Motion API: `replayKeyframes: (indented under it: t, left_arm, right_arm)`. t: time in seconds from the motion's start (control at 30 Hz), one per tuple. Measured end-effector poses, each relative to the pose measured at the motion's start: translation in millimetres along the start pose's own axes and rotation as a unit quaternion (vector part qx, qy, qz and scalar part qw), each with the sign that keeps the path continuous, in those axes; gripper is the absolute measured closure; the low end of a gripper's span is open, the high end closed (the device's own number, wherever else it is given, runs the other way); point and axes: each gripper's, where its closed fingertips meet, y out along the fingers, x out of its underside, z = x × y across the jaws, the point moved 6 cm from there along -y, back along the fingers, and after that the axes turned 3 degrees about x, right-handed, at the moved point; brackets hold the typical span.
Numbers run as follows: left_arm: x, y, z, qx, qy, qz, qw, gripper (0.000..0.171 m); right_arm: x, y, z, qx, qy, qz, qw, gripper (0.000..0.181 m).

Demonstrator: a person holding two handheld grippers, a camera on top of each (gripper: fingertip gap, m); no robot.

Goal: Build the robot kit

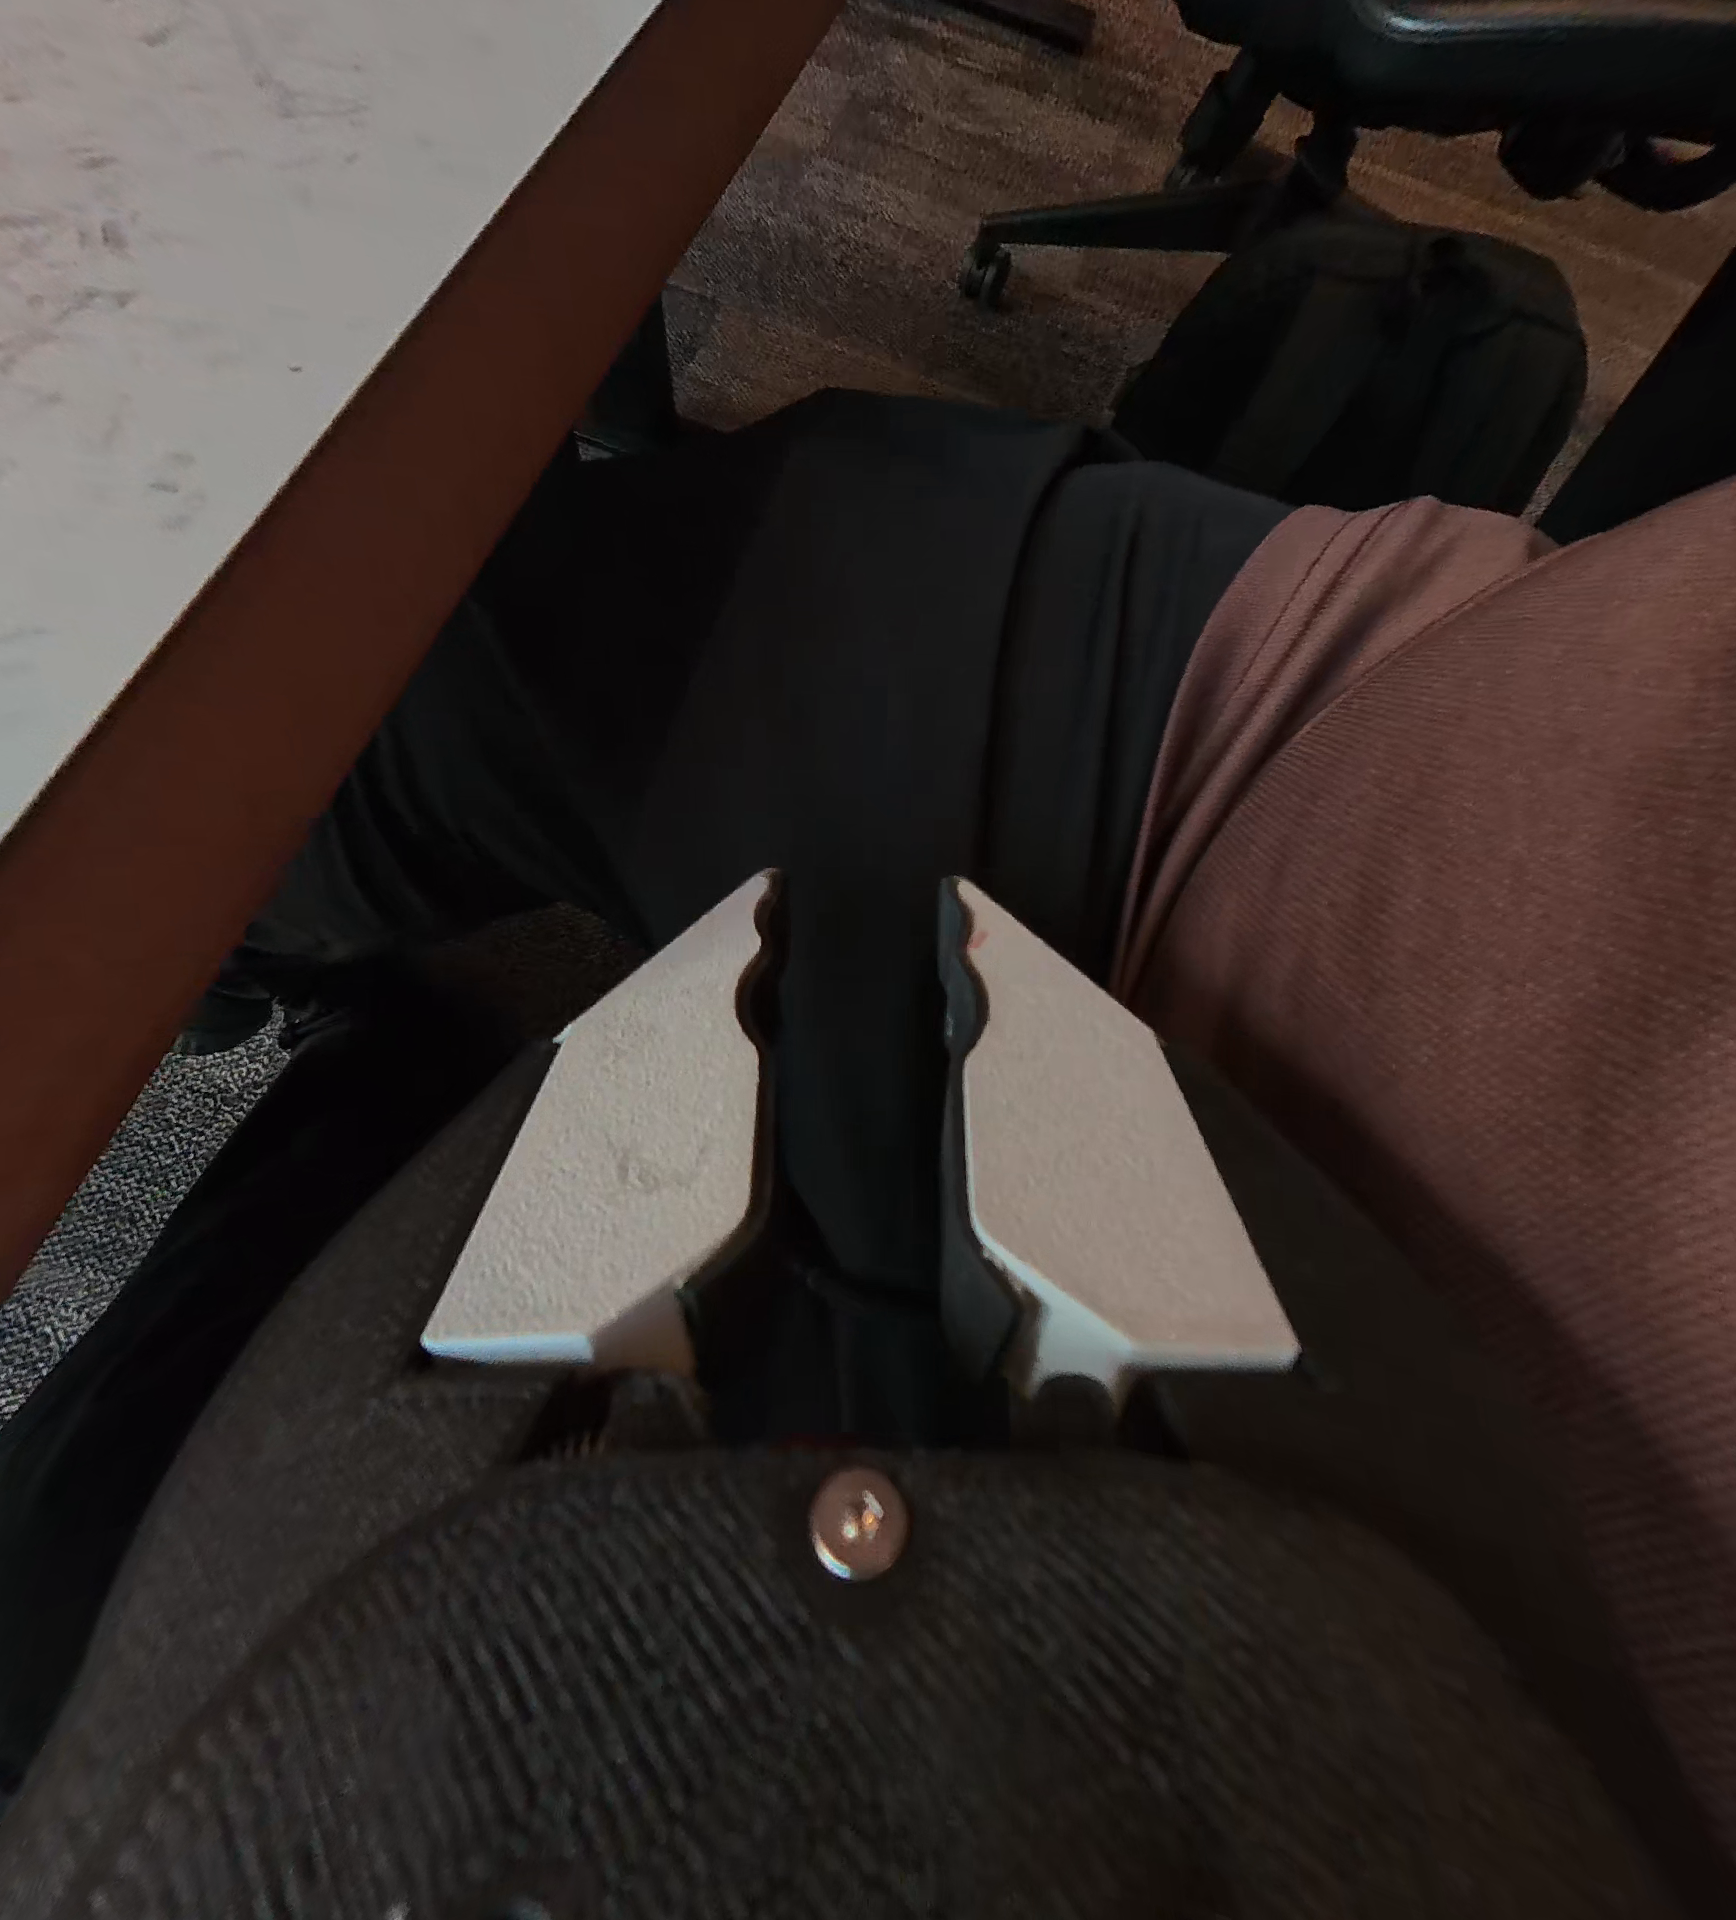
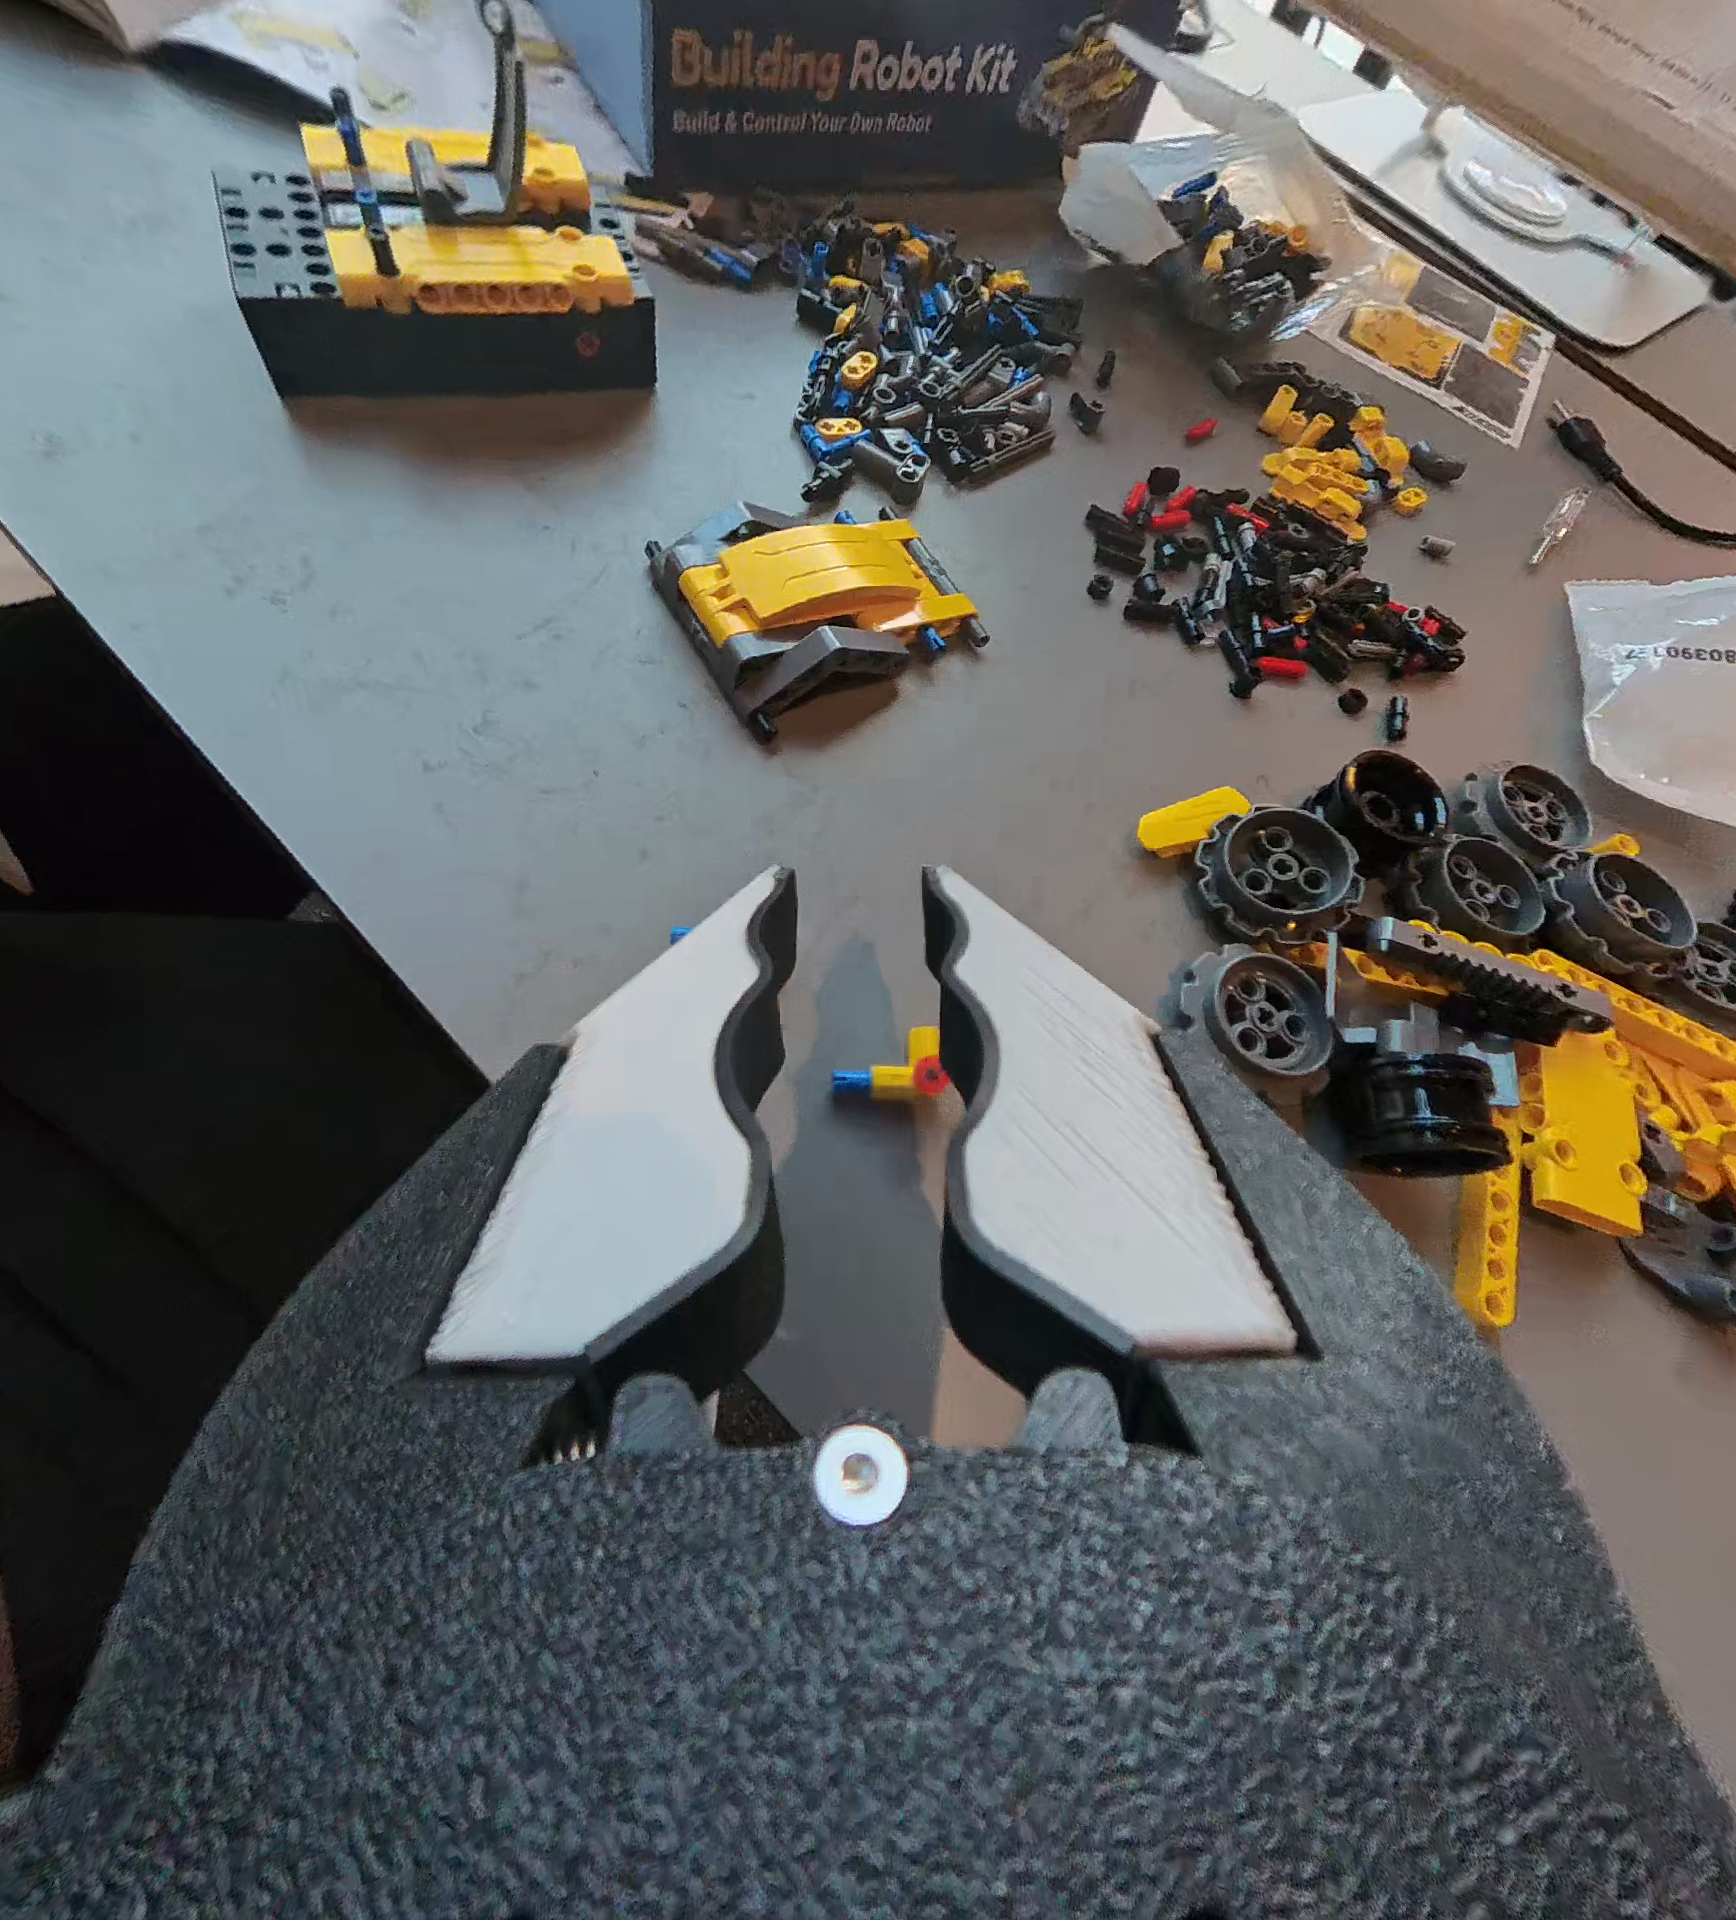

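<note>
Fingers: my right gripper (image 2: 859, 883) spread over one small yellow-blue-red piece (image 2: 895, 1075) on table (image 2: 428, 582) | left gripper (image 1: 864, 894) spread, empty, over dark trousers (image 1: 843, 675) | I count two yellow-black assemblies.

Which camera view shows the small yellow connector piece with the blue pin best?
The right wrist view: the small yellow connector piece lies on the grey table between the right gripper's open jaws. The left wrist view shows none of it.
</note>
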Motion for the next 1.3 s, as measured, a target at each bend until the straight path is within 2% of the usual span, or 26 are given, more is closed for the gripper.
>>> replayKeyframes:
  t: [0.17, 0.3, 0.37, 0.57, 0.77, 1.03, 1.3]
  left_arm:
    - [-3, -1, 2, 0.002, 0.002, 0.009, 1.000, 0.146]
    - [1, 4, 1, 0.004, -0.007, 0.001, 1.000, 0.146]
    - [2, 6, -1, 0.002, -0.011, -0.005, 1.000, 0.146]
    - [1, 7, 1, 0.001, -0.007, -0.007, 1.000, 0.146]
    - [2, 7, 2, 0.007, -0.008, -0.005, 1.000, 0.147]
    - [0, 3, 3, 0.009, -0.004, -0.003, 1.000, 0.147]
    - [2, 4, 2, 0.018, -0.018, -0.001, 1.000, 0.147]
  right_arm:
    - [7, -9, 24, 0.037, 0.066, -0.004, 0.997, 0.161]
    - [12, -17, 21, -0.024, 0.097, 0.008, 0.995, 0.159]
    - [11, -17, 11, -0.071, 0.089, 0.008, 0.993, 0.159]
    - [11, -3, -9, -0.076, 0.012, -0.043, 0.996, 0.159]
    - [15, 7, -11, -0.076, 0.032, -0.071, 0.994, 0.162]
    - [15, 13, -12, -0.084, 0.040, -0.073, 0.993, 0.161]
    - [15, 15, -17, -0.084, 0.019, -0.081, 0.993, 0.166]
